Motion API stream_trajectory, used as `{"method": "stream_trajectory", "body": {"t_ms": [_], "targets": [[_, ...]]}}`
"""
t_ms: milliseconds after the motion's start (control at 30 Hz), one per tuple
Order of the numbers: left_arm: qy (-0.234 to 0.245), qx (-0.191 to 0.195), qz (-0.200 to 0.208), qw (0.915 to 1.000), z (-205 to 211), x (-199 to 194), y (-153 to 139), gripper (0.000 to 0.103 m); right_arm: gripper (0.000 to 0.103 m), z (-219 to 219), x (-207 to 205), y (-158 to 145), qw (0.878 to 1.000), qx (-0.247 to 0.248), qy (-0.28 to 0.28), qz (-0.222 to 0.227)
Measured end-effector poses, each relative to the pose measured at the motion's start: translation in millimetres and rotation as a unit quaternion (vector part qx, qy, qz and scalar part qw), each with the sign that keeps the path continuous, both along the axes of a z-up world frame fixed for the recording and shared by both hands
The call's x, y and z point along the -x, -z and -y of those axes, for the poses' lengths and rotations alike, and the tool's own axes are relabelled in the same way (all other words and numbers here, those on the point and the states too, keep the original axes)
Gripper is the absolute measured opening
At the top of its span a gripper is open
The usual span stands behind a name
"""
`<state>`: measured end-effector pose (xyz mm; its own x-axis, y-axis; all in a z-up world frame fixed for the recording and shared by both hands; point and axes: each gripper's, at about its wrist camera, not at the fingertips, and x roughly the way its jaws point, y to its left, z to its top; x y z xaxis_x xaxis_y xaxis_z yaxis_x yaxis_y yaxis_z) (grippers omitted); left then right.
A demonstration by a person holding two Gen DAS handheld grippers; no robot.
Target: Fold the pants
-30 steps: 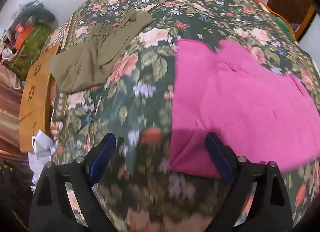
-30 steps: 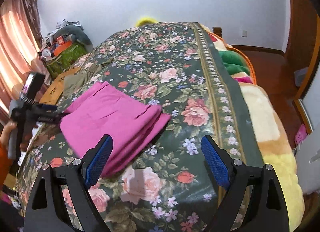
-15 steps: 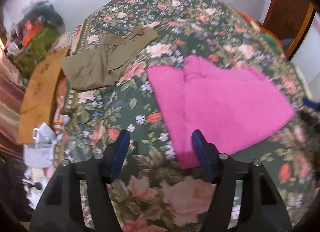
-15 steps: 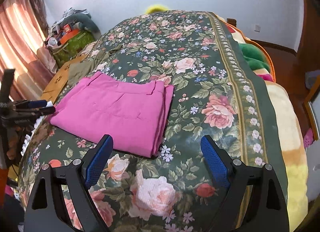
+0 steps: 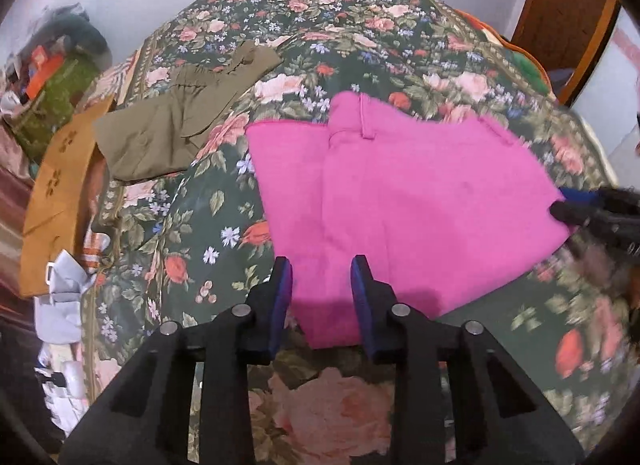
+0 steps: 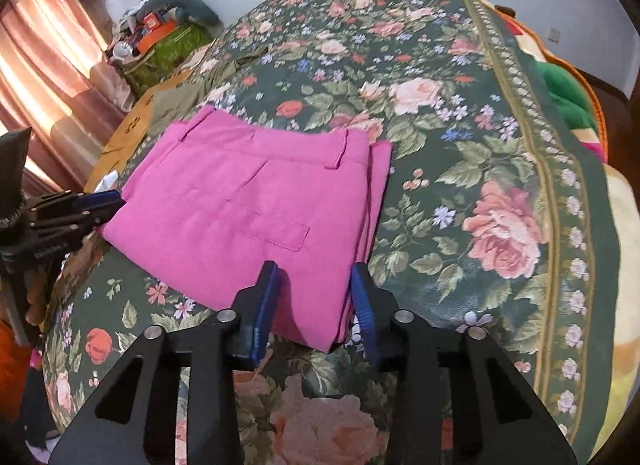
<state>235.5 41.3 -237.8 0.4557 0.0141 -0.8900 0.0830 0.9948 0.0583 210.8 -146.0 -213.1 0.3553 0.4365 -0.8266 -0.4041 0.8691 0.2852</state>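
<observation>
Folded pink pants lie flat on the flowered bedspread; they also show in the right wrist view. My left gripper hovers over their near left corner, jaws partly closed with a gap, holding nothing. My right gripper hovers over their near right corner, jaws likewise narrowed and empty. The right gripper shows at the right edge of the left wrist view, and the left gripper at the left of the right wrist view.
Olive-green pants lie folded at the bed's far left. A brown cardboard box and white cloth sit beside the bed on the left. A green bag with clutter stands by the curtain. Colourful blankets lie on the right.
Both grippers have narrowed their jaws and moved in over the near corners of the pink pants. The pants now lie flat and folded.
</observation>
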Motion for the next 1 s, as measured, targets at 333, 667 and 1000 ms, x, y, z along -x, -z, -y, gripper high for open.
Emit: {"method": "stream_trajectory", "body": {"t_ms": [333, 667, 1000], "targets": [[-0.016, -0.025, 0.014, 0.9994, -12.7, 14.8, 1.4, 0.032, 0.008, 3.4, 5.0, 6.6, 0.999, 0.038, -0.013, 0.003], [-0.010, -0.052, 0.035, 0.9980, -16.3, 9.0, -24.2, 0.032, 0.018, 8.7, 2.0, -20.2, 0.998, 0.049, -0.007, 0.037], [0.009, -0.001, 0.050, 0.9987, -4.7, -46.0, -45.6, 0.054, 0.050, -5.2, -34.3, -37.8, 0.996, 0.038, 0.008, 0.075]]}}
